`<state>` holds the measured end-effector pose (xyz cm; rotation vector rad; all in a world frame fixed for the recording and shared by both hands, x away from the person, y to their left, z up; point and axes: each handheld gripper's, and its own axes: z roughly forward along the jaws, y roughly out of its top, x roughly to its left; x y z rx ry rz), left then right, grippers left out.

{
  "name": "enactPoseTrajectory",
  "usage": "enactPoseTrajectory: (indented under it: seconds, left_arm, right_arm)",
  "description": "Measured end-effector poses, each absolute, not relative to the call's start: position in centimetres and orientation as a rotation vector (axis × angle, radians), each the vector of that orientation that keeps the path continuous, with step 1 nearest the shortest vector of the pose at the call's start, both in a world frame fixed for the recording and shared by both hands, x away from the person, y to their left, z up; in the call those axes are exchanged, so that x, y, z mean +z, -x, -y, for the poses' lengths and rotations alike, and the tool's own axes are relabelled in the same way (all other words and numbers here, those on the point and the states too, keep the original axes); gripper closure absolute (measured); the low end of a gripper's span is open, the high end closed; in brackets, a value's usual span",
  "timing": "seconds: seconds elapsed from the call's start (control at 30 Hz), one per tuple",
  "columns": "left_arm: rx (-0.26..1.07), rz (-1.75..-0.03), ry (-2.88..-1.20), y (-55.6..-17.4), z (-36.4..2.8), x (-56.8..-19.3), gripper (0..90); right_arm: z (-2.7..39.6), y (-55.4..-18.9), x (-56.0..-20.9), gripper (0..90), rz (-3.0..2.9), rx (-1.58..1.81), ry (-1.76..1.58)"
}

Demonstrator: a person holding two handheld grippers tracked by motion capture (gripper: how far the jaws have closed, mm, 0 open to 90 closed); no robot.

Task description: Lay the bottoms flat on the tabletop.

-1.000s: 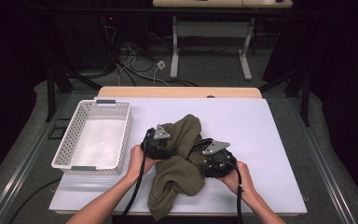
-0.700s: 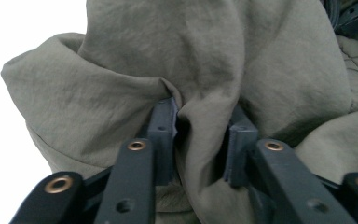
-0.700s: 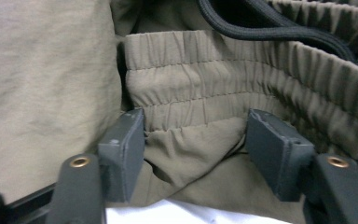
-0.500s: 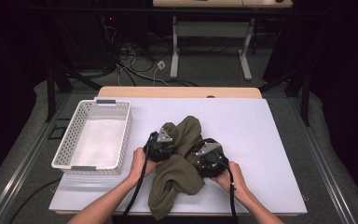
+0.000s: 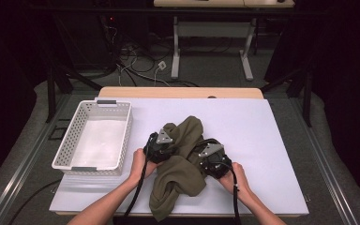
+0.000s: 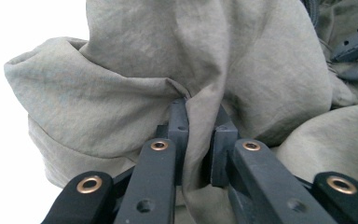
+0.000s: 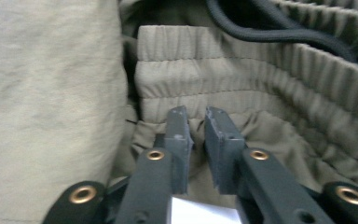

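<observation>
An olive green garment (image 5: 178,183) lies crumpled on the white table (image 5: 262,136), one end hanging toward the near edge. My left gripper (image 5: 174,142) presses into its left side. In the left gripper view, this gripper (image 6: 198,126) has just been closing and is shut on a pinched fold of the cloth (image 6: 261,70). My right gripper (image 5: 198,153) comes in from the right. In the right gripper view, its jaws (image 7: 198,130) have just been closing and pinch fabric just below the ribbed elastic waistband (image 7: 261,79), near a dark drawstring (image 7: 270,28).
A white perforated basket (image 5: 122,136) stands at the left of the table, with nothing in it. Bare tabletop lies right of and behind the garment. The right gripper's dark jaws (image 6: 354,51) show at the upper right of the left gripper view.
The right gripper has edged slightly left into the garment. The left hand has stayed put, and the cloth's outline is almost the same.
</observation>
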<state>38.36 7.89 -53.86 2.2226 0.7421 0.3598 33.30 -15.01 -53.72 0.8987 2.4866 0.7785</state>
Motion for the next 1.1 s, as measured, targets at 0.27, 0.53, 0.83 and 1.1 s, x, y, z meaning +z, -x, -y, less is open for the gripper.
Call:
enactPoseTrajectory:
  seconds: [0.27,0.53,0.83,1.1]
  left_arm:
    - [0.366,-0.746,-2.218,-38.4,-7.9,-53.8,83.6]
    - [0.382,-0.759,-2.170,-38.5,-8.4,-52.5,54.4]
    - [0.409,-0.775,-2.166,-38.9,-8.4,-51.6,33.5]
    - [0.431,-0.805,-2.264,-40.3,-7.6,-52.8,35.6]
  right_arm:
    - [15.3,-33.4,-53.6,72.8,-2.482,0.774,-0.912]
    - [15.5,-33.4,-53.4,53.8,-2.444,0.809,-0.942]
    - [15.0,-33.4,-53.3,38.6,-2.439,0.823,-0.956]
    - [12.0,-33.2,-54.3,35.8,-2.483,0.730,-0.867]
